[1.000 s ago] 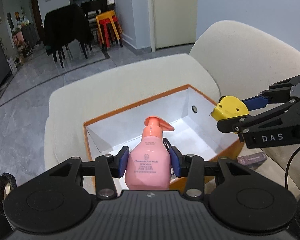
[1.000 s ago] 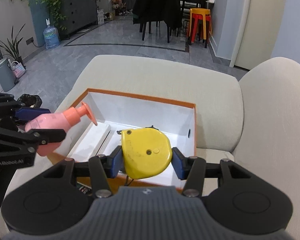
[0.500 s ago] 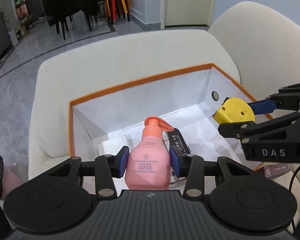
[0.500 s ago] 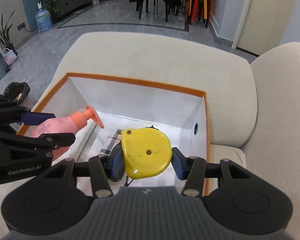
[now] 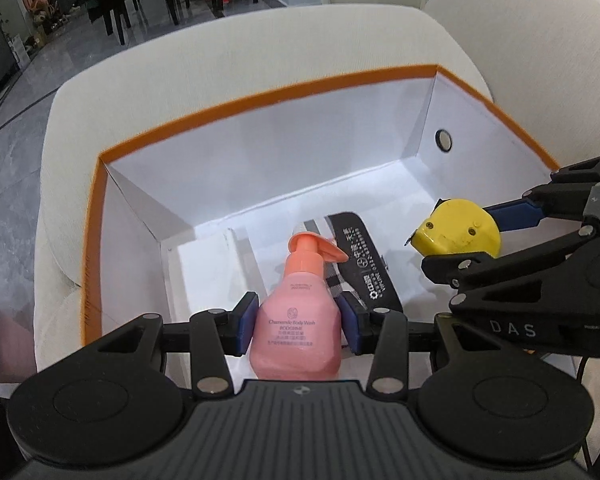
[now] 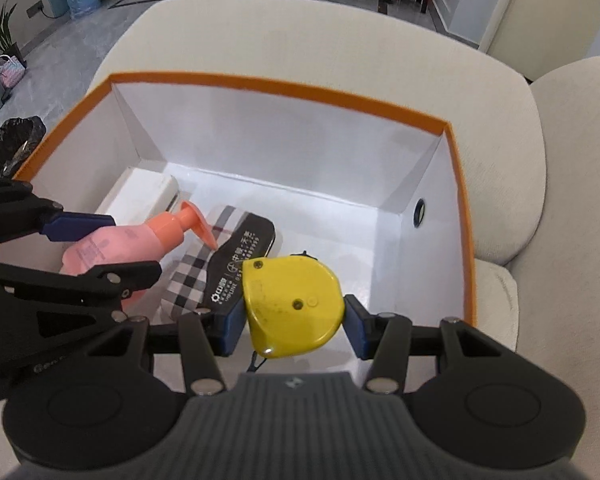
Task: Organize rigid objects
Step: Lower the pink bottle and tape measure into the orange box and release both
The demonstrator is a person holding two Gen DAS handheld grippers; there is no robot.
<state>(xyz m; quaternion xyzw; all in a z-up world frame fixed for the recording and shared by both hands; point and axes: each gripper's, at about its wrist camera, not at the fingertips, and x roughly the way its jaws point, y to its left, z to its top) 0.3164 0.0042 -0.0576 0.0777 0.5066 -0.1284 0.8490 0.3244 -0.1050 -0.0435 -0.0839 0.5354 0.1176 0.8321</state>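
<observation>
Left gripper (image 5: 298, 328): jaws closed on the body of a pink bottle (image 5: 296, 332), blue pads pressed against both its sides. The bottle stands upright along the fingers, label facing the camera, with an orange pump head whose spout points right. It is held over the near left part of the box (image 5: 260, 120), above the items on the box floor; whether it touches them cannot be told.

Right gripper (image 6: 294, 322): jaws clamped on a yellow tape measure (image 6: 292, 304), pads against its left and right edges. The case is flat-faced, rounded on one side, with two small screws showing on the upper face and a dark cord hanging below it. It is held inside the box, over the near right area of the floor.

The two grippers sit side by side, the bottle to the left of the tape measure, apart from each other.

Box contents: a black and plaid case (image 6: 220, 264) lies flat on the floor, between and beneath the two held items. A white slab (image 6: 140, 196) lies against the left wall.

The box is white inside with an orange rim and a round hole in its right wall. It rests on a cream sofa (image 6: 300, 40). Beyond the sofa, a grey tiled floor (image 5: 4, 112).
</observation>
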